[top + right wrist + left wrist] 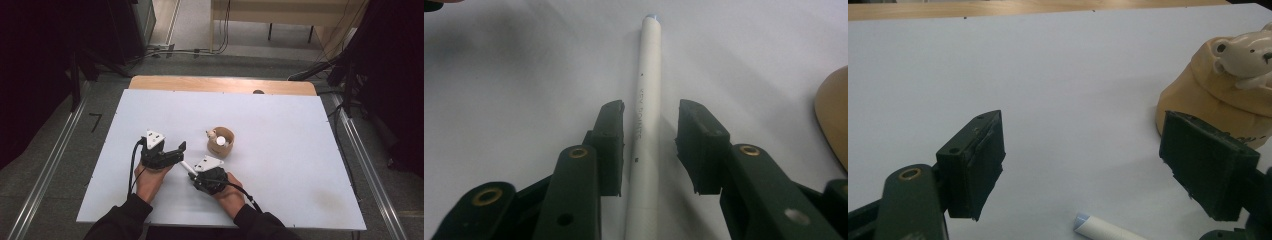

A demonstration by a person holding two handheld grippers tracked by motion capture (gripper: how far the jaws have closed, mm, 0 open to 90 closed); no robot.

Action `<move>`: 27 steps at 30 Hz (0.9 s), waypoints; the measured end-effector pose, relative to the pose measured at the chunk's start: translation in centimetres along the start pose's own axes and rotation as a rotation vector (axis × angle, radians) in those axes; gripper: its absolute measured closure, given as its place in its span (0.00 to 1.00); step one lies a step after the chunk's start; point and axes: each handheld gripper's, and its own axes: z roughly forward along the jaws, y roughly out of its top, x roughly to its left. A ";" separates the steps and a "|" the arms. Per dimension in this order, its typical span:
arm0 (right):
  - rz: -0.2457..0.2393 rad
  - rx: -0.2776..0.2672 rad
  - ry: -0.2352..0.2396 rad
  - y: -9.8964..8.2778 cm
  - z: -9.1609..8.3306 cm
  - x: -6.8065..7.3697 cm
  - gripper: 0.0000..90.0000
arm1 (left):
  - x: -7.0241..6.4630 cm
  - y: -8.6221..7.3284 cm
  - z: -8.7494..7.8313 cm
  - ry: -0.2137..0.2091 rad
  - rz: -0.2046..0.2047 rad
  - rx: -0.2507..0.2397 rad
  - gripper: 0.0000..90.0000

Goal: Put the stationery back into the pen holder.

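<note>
White rectangular table surface (280, 165), matt, laid over a wooden board whose far edge shows as a tan strip.

Slim white cylindrical pen (644, 125), faint grey lettering along the barrel, pale blue tip pointing away in the right gripper view. Lying flat on the table surface, near its front edge, between the two grippers in the high view (188, 167). Tip end seen in the left gripper view (1098, 227), low between the jaws there.

Right gripper (650, 145), black, held in the right hand (229, 195). Jaws part-closed, one either side of the white pen; left pad close to or just touching the barrel, right pad clearly apart from it. No firm pinch visible.

Left gripper (1083, 165), black, held in the left hand (149, 181). Jaws spread wide, nothing between the pads, hovering low over the table surface just left of the pen.

Tan round wooden pot (221, 142), cream bear figure (1245, 55) on its rim, standing just beyond the right gripper, apart from the pen.
</note>
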 end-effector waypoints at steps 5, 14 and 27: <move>0.010 0.007 0.016 0.0 0.0 -0.1 0.74 | 0.0 0.0 0.0 -0.001 0.001 -0.001 0.21; 0.030 0.012 0.024 0.0 0.1 -0.3 0.79 | 0.0 0.0 0.0 -0.002 0.001 -0.002 0.21; 0.042 0.012 0.031 0.0 0.1 -0.4 0.86 | -0.1 0.0 -0.1 -0.007 -0.001 -0.003 0.21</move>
